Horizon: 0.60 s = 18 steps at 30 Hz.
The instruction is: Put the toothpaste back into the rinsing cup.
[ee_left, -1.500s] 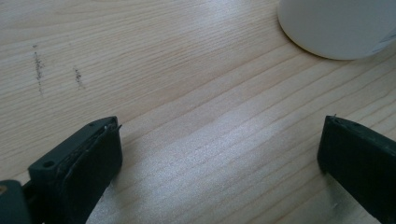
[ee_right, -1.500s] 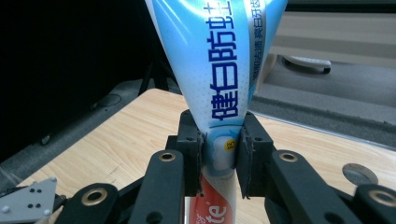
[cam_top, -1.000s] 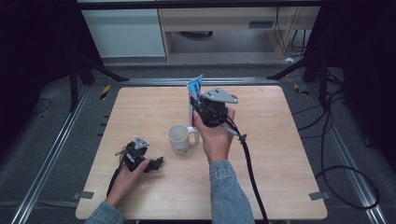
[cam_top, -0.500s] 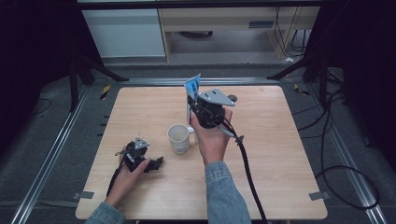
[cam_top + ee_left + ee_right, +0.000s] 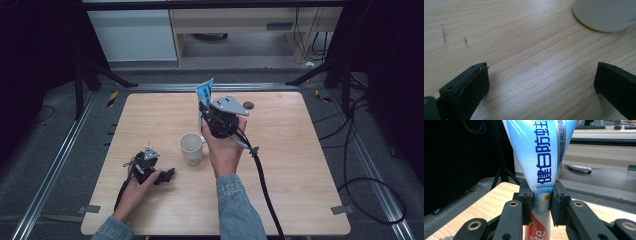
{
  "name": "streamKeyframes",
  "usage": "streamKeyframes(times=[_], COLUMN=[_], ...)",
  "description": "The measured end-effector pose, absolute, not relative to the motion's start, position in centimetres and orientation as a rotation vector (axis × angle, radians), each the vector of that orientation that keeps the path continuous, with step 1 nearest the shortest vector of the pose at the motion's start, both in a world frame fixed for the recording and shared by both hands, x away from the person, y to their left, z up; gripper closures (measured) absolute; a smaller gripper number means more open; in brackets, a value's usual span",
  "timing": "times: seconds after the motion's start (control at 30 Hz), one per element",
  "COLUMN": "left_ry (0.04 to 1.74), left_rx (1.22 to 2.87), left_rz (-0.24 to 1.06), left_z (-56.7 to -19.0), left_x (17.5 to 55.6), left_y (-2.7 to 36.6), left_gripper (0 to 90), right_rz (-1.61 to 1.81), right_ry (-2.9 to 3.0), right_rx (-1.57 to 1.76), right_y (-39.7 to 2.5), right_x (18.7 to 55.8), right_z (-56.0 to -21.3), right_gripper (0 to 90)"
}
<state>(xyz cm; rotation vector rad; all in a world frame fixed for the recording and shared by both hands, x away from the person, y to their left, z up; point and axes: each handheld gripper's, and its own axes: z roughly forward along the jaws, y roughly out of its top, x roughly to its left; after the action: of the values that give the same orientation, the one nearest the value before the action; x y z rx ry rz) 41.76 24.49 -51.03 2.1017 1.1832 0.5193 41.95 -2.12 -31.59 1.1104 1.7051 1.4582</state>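
A blue and white toothpaste tube (image 5: 205, 92) stands upright above the middle of the wooden table (image 5: 300, 165), flat crimped end up, and my right gripper (image 5: 209, 111) is shut on it. In the right gripper view the two pads (image 5: 526, 201) squeeze the tube (image 5: 541, 170) just above its red lower part; my right gripper (image 5: 541, 201) is held well off the table. A white mug (image 5: 191, 148) stands on the table just left of that hand. My left gripper (image 5: 169, 175) rests low on the table left of the mug, jaws wide open. In the left gripper view my left gripper (image 5: 541, 72) has bare wood between its jaws, with the mug (image 5: 604, 13) ahead to the right.
A small dark round object (image 5: 248, 105) lies on the table right of the raised gripper. The right gripper's cable (image 5: 262, 185) trails across the table toward the front edge. Metal rails (image 5: 65, 155) frame the table, with a cabinet behind.
My right gripper, still holding the tube, has drifted slightly left, nearer the mug. The left gripper and mug have stayed put.
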Motion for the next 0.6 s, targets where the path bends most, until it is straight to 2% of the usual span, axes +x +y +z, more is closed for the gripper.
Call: streamKeyframes(times=[0.6], left_ry=[1.182], left_rx=[2.103], left_rz=[0.517], left_z=[-51.0], left_x=[41.8], left_y=[24.5], left_gripper=[0.0], right_rz=[1.47], right_ry=[1.741], right_rx=[1.087], right_y=[-0.4], right_x=[41.8], right_z=[-32.7], right_gripper=[73.6])
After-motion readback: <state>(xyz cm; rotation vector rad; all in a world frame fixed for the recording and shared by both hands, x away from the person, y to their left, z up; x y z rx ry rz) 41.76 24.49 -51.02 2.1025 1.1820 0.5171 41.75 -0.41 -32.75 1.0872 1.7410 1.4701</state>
